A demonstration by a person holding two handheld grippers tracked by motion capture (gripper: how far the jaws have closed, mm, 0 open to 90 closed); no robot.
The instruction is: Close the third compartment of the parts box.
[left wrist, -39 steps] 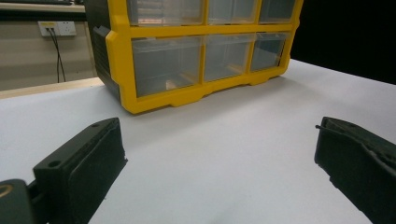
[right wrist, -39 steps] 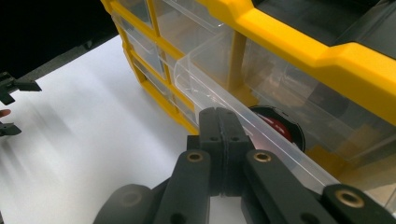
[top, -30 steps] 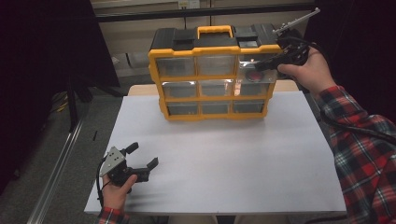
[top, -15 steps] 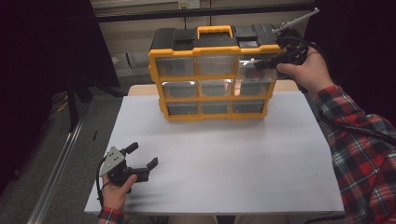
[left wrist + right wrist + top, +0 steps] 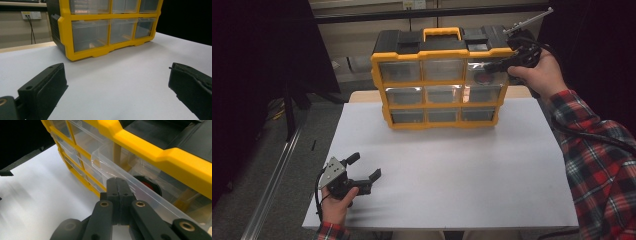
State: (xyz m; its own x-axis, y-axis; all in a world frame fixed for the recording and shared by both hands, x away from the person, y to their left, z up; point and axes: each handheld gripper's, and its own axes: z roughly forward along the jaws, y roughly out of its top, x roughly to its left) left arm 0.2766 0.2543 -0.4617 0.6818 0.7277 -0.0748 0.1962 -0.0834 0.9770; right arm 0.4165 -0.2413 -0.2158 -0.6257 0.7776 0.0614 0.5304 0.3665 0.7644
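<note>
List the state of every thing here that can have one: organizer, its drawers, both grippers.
Yellow drawer organizer: upright at the table's far edge.
Top right drawer: pulled partly out, a red and black item inside.
Other drawers: pushed in.
Right gripper: shut, jaws together at the open drawer's front.
Left gripper: open, holding nothing, low over the white table.

The left gripper (image 5: 362, 170) lies low near the table's (image 5: 452, 170) front left corner, held from behind by the left hand (image 5: 336, 205), its jaws standing wide apart with nothing between them. The right gripper (image 5: 492, 65) is raised beyond the far right edge, its jaws pressed together, gripped by the right hand (image 5: 539, 75) on a bent forearm in a plaid sleeve (image 5: 597, 165).
</note>
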